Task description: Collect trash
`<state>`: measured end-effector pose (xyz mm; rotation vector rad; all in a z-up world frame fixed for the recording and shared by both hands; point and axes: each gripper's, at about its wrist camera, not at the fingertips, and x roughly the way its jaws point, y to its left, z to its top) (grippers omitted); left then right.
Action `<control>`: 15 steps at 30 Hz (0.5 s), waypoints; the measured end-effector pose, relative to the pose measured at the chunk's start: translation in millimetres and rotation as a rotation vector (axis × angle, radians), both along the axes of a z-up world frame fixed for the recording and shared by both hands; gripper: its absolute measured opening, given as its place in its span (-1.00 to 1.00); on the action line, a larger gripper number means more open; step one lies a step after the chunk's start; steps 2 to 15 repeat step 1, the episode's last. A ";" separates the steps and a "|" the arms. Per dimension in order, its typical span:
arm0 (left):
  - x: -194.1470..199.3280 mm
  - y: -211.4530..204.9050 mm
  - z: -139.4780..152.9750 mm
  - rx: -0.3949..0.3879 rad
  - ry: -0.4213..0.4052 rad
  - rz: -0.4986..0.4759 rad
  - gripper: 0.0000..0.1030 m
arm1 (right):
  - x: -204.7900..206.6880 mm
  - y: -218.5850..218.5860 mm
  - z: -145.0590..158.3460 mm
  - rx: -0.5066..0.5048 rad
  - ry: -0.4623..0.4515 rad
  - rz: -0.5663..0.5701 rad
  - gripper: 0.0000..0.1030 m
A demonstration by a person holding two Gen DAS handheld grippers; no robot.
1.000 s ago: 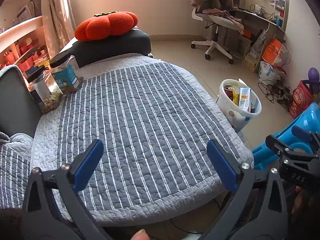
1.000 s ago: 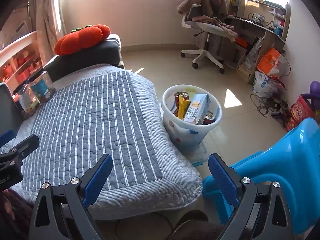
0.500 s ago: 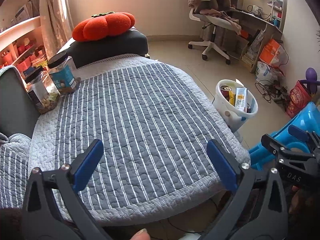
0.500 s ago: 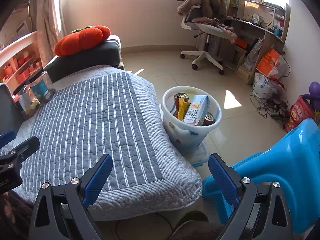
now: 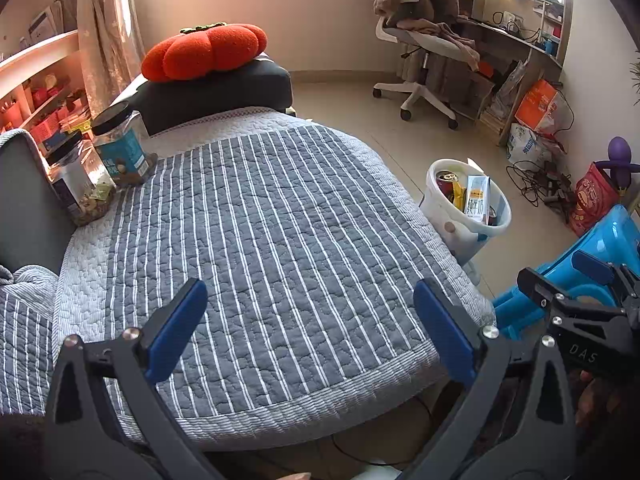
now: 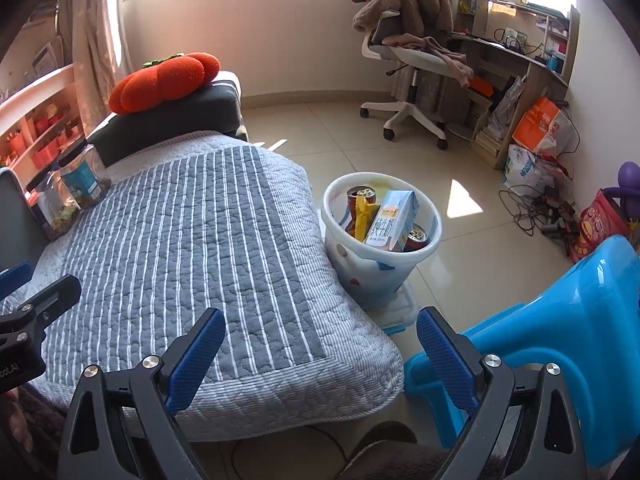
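Observation:
A white trash bucket stands on the floor right of the striped quilt. In it are a milk carton, a red can, a yellow wrapper and a second can. The bucket also shows in the left wrist view. My left gripper is open and empty above the quilt's near edge. My right gripper is open and empty above the quilt's right corner, short of the bucket.
Two black-lidded jars stand at the quilt's far left. A red pumpkin cushion lies on a black cushion behind. A blue plastic chair is at the right. An office chair, desk and floor cables lie beyond.
Both grippers have drawn back and shifted slightly; the bucket sits a little lower and nearer in both views. Both stay open and empty.

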<state>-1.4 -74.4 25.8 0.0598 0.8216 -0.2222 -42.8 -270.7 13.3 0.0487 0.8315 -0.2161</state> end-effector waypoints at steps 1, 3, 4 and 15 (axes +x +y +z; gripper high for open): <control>1.0 0.7 0.4 0.002 0.005 0.003 0.99 | 1.0 0.4 -1.5 -0.001 0.007 -0.009 0.90; 1.0 0.7 0.4 0.002 0.005 0.003 0.99 | 1.0 0.4 -1.5 -0.001 0.007 -0.009 0.90; 1.0 0.7 0.4 0.002 0.005 0.003 0.99 | 1.0 0.4 -1.5 -0.001 0.007 -0.009 0.90; 1.0 0.7 0.4 0.002 0.005 0.003 0.99 | 1.0 0.4 -1.5 -0.001 0.007 -0.009 0.90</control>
